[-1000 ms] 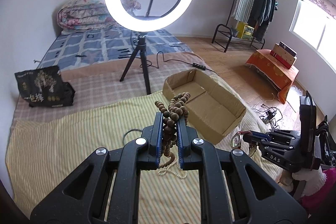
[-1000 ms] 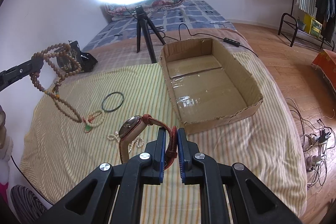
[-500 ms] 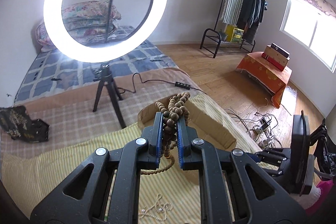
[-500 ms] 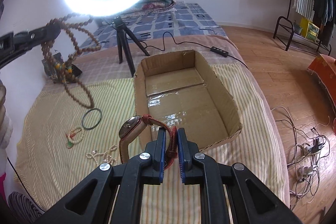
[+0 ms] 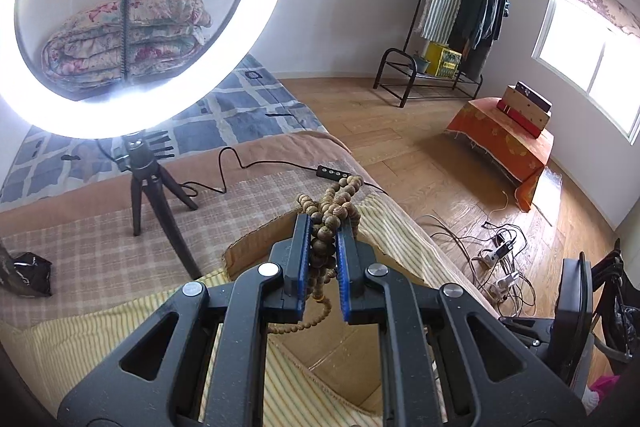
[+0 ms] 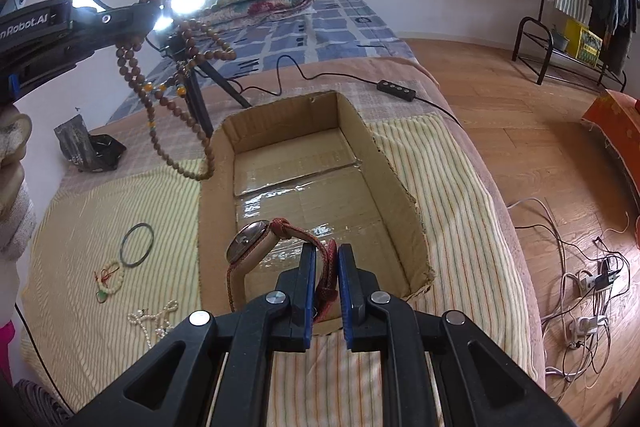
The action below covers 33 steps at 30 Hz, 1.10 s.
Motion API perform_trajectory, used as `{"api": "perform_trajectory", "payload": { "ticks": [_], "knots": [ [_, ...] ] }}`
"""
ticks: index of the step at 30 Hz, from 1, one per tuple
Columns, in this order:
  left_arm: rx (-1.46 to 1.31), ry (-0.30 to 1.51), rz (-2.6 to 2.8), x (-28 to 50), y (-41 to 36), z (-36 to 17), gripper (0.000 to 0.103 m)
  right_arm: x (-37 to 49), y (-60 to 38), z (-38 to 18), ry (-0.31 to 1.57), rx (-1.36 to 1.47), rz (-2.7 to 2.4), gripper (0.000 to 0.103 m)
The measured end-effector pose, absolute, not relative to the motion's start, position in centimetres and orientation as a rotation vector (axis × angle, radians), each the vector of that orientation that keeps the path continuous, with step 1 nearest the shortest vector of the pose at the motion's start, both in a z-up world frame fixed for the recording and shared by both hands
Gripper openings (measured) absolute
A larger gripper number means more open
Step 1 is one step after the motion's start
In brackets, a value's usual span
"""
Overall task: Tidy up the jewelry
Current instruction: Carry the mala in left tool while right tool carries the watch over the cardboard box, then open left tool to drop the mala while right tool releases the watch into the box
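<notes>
While your left gripper [image 5: 323, 227] stays out at the left of the cardboard box [image 6: 404, 195], its jaws are clenched on a bunch of the wooden bead necklace [image 6: 182, 99]. In the right wrist view the beads hang from it in long loops, and the lowest loop dangles by the box's far left corner, clear of the striped cloth [image 6: 460, 187]. Whether it touches the box wall, you cannot tell.

Left of the box, on the cloth, lie a dark thin bangle [image 6: 137, 244], a pale bead bracelet [image 6: 108, 281] with a red cord just below it in the picture, and a string of pearls [image 6: 154, 319] nearest you. All three lie apart from the box wall.

Over the box's near end, your right gripper [image 6: 324, 269] is clamped on the red woven strap of a wristwatch [image 6: 256, 241]. The watch face tilts up and to the left, and the watch hangs above the taped box floor, not resting on it.

Behind the box, a lit ring light [image 5: 148, 27] stands on a small tripod, and its cable with an inline switch [image 6: 396, 91] runs past the box's far right corner.
</notes>
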<state>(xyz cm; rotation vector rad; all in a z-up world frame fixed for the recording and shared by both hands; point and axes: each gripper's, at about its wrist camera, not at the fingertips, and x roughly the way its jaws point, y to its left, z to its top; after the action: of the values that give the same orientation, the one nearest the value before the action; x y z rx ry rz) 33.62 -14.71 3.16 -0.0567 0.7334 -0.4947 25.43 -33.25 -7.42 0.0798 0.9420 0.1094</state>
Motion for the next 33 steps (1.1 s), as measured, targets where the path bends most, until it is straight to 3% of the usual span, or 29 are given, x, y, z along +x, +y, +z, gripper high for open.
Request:
{"api": "perform_trajectory", "payload": {
  "ticks": [14, 20, 22, 25, 26, 27, 33],
  "knots": [
    [-0.074, 0.834, -0.470, 36.4, -16.4, -1.9, 0.010, 26.9, -34.2, -9.6, 0.976, 0.071, 0.083, 0.010],
    [-0.055, 0.880, -0.470, 36.3, -16.8, -3.0, 0.011, 26.8, -34.2, -10.0, 0.977, 0.077, 0.080, 0.024],
    [-0.051, 0.895, -0.474, 36.2, -16.9, -3.2, 0.015, 26.7, -34.1, -9.8, 0.965, 0.066, 0.071, 0.034],
    [-0.042, 0.880, -0.457, 36.0, -16.6, -3.0, 0.043, 26.4, -33.9, -9.3, 0.948, 0.052, 0.071, 0.048],
    [-0.047, 0.881, -0.449, 36.0, -16.5, -2.9, 0.057, 26.3, -33.8, -9.2, 0.943, 0.045, 0.066, 0.058],
    [-0.057, 0.879, -0.446, 35.9, -16.3, -2.8, 0.058, 26.2, -33.7, -9.0, 0.935, 0.040, 0.060, 0.064],
    [-0.051, 0.850, -0.443, 34.9, -15.4, -1.6, 0.058, 25.4, -33.5, -8.3, 0.920, 0.033, 0.061, 0.064]
  ]
}}
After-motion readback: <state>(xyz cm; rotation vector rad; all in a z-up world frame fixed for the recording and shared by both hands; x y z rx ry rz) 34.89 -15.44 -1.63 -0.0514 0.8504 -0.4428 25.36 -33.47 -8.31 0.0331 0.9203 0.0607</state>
